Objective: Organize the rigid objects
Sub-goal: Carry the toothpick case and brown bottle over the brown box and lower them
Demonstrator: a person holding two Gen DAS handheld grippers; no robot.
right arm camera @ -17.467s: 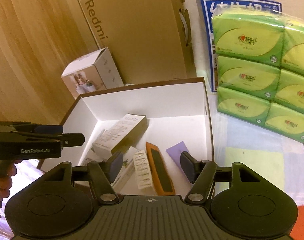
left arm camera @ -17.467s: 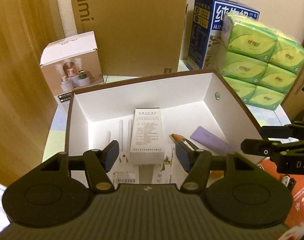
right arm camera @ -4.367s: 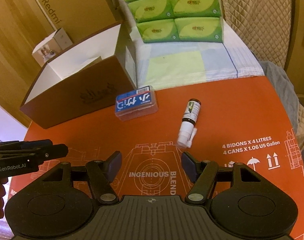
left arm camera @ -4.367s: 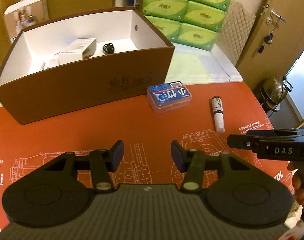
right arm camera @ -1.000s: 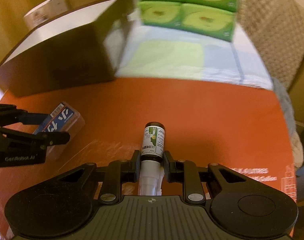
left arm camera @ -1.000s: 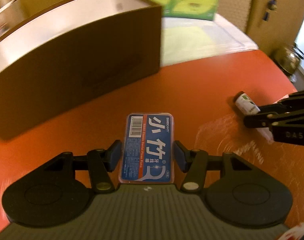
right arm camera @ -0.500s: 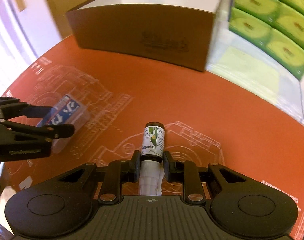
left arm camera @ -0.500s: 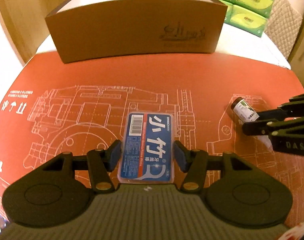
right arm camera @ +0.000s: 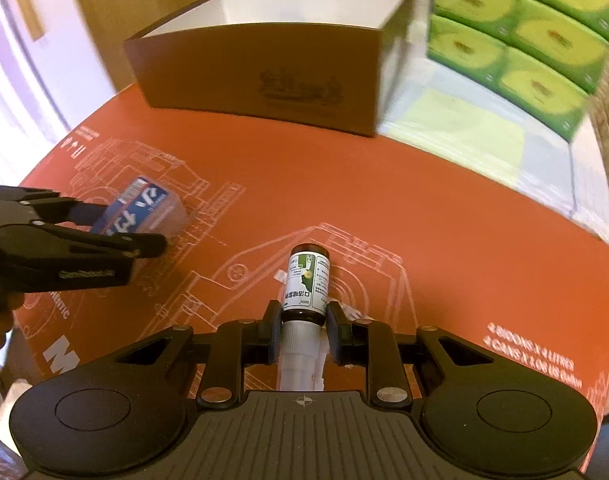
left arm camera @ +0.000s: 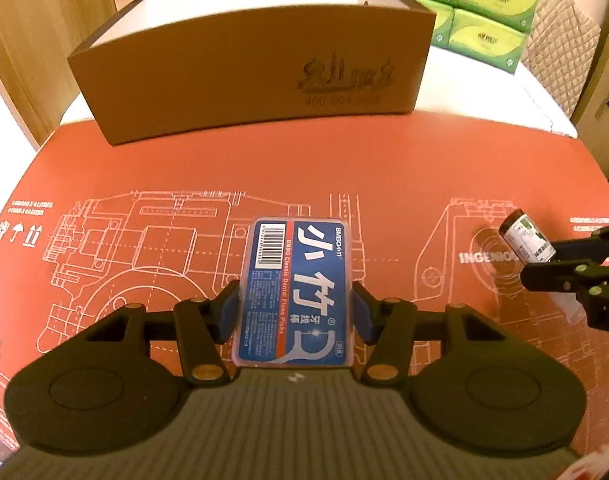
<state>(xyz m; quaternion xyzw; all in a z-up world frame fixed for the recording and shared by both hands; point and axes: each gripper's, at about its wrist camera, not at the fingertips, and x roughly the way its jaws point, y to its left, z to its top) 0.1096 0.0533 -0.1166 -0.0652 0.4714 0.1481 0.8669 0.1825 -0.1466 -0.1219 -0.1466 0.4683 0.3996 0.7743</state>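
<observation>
Orange mat (left arm camera: pixel 344 168) covers the tabletop under both of my grippers, printed with white line drawings, and most of it lies bare. My left gripper (left arm camera: pixel 296 312) has its fingers (left arm camera: pixel 228 312) partway closed on the long sides of a flat floss case (left arm camera: pixel 300 280), blue label up, and the pads press its clear edges. In the right wrist view the case (right arm camera: pixel 144 208) is tilted above the mat at 9 o'clock. My right gripper (right arm camera: pixel 304 328) has its fingers (right arm camera: pixel 272 328) nearly together, pinching a small bottle (right arm camera: pixel 306 284) at its neck; the dark base points away toward 12 o'clock and the white cap sits back toward the camera. From the left wrist view that bottle (left arm camera: pixel 524 240) shows at 3 o'clock, well apart from the case.

At 12 o'clock stands the brown box (left arm camera: pixel 256 76), open on top with white inner walls, its front wall facing me at the mat's far edge. A wide band of bare mat lies between both grippers and that wall. Green tissue packs (right arm camera: pixel 520 36) are stacked at 1 o'clock beyond the box's right corner, on a pale cloth (right arm camera: pixel 464 132) past the mat's edge. The near right curve of the mat falls away at 4 o'clock.
</observation>
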